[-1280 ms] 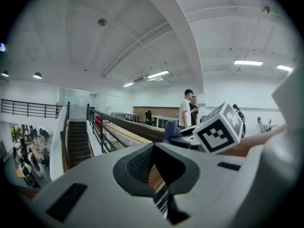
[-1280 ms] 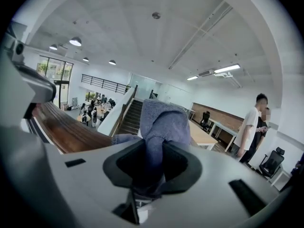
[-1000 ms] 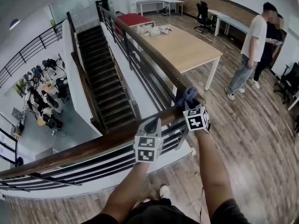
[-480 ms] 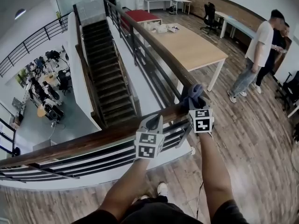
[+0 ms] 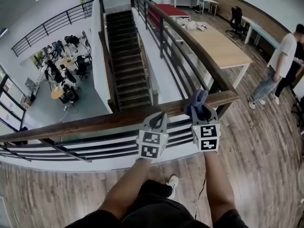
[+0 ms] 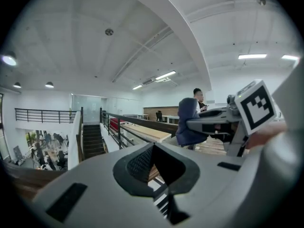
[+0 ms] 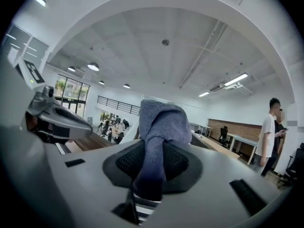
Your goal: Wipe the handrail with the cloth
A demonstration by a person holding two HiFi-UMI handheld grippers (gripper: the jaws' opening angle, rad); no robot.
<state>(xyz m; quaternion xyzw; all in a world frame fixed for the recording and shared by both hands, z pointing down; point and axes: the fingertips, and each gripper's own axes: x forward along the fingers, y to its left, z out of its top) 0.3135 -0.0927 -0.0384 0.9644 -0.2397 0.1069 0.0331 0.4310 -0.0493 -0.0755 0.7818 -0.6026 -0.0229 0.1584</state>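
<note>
Pinches the cloth in the right hand-held gripper, bunched over the top of the handrail near its end, likely to press fabric onto wood. Holds the left hand-held gripper closed and empty just above the handrail, seemingly out of the way.

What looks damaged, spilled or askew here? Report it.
Nothing stands out. The right gripper clamps the bunched blue-grey cloth by the brown wooden handrail, which looks intact; the left gripper is shut and empty.
</note>
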